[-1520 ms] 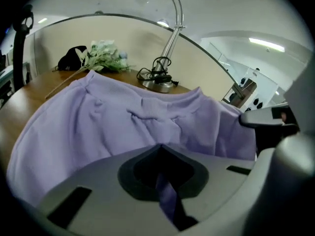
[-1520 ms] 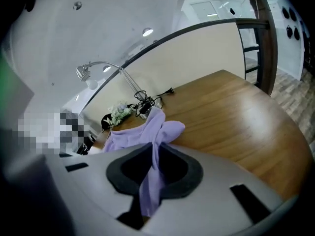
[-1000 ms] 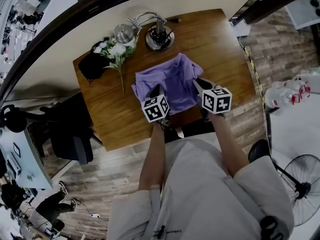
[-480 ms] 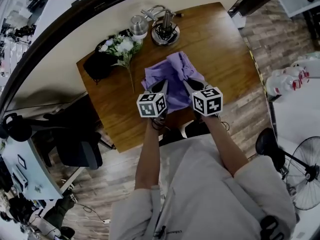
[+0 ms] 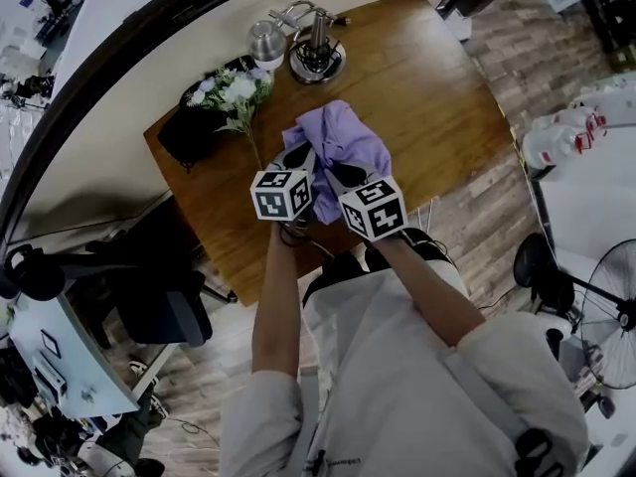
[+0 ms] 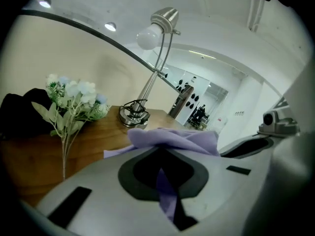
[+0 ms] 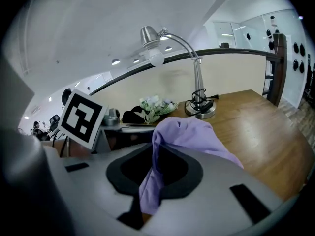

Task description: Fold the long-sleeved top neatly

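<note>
The left gripper (image 5: 296, 159) was pinched tight on a fold of the lilac long-sleeved top (image 5: 346, 135), which bunched just ahead of its jaws above the wooden table (image 5: 437, 87). Close beside it, the right gripper (image 5: 341, 174) clamped another fold.

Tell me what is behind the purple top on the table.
Behind the purple top are a desk lamp, white flowers and a black bundle, all on the wooden table. The bunched cloth hides the table surface right beneath it.

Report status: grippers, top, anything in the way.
Left gripper shut on purple top. Right gripper shut on it too. Top bunched between them. Flowers, lamp behind, apart.
</note>
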A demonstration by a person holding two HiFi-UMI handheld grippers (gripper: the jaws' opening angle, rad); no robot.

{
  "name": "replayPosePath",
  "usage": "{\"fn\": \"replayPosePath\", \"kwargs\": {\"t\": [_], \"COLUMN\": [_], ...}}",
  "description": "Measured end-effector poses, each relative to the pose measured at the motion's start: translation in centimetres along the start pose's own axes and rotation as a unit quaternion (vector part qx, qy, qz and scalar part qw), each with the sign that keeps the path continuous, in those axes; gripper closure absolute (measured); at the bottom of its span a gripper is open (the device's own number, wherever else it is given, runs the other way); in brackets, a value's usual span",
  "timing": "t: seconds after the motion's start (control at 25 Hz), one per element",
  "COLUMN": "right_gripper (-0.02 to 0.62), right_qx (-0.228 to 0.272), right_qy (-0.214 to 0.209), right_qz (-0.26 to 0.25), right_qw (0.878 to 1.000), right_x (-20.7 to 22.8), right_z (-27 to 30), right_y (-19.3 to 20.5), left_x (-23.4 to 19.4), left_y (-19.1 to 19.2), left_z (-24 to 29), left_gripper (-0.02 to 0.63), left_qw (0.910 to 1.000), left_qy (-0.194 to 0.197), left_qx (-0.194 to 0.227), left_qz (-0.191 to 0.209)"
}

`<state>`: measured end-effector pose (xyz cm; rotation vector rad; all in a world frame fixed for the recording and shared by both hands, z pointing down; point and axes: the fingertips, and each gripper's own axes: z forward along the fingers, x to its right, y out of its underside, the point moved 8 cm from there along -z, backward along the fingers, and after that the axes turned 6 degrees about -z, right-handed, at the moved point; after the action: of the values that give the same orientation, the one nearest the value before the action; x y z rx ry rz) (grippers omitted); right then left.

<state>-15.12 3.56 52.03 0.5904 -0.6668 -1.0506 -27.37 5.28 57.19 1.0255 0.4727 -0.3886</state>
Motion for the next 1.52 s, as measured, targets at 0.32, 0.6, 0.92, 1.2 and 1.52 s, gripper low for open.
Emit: {"fn": "replayPosePath", "kwargs": {"t": [0.32,0.6,0.92,1.2,1.52], "right_gripper": [0.548,0.529,0.416,0.374,0.569], "right_qx": [-0.033,-0.092,-0.033,-0.118,-0.070], "right_qy": [0.004,-0.009,-0.060,0.045,0.110], "right_qz": [-0.029,-0.078,-0.272,-0.290,-0.324], "right_qw": [0.999,0.993,0.960,0.949,0.937], "right_x": [-3.9,-5.6,-4.6,2.9,4.7], "right_z": [3.0,5.9,-2.9,-2.8,-3.0], "right_y": [1.6,4.6,5.9,11.2,12.6], "left_x": [-3.2,-5.9,-1.1,3.0,-2.1], "left_y": [1.1,2.1,-1.8,-1.2,0.2], "left_z": [-2.4,-5.4,-6.5,0.4,4.5], "left_gripper": [0.583,0.583,0.583,0.583,0.583], "left_qw": [0.9995,0.9956,0.9984,0.9974,0.9987], "left_qy": [-0.026,-0.080,0.000,0.066,-0.028], "left_qx": [-0.012,0.013,0.053,-0.018,-0.043], "left_qz": [-0.012,-0.046,0.017,0.021,0.008]}}
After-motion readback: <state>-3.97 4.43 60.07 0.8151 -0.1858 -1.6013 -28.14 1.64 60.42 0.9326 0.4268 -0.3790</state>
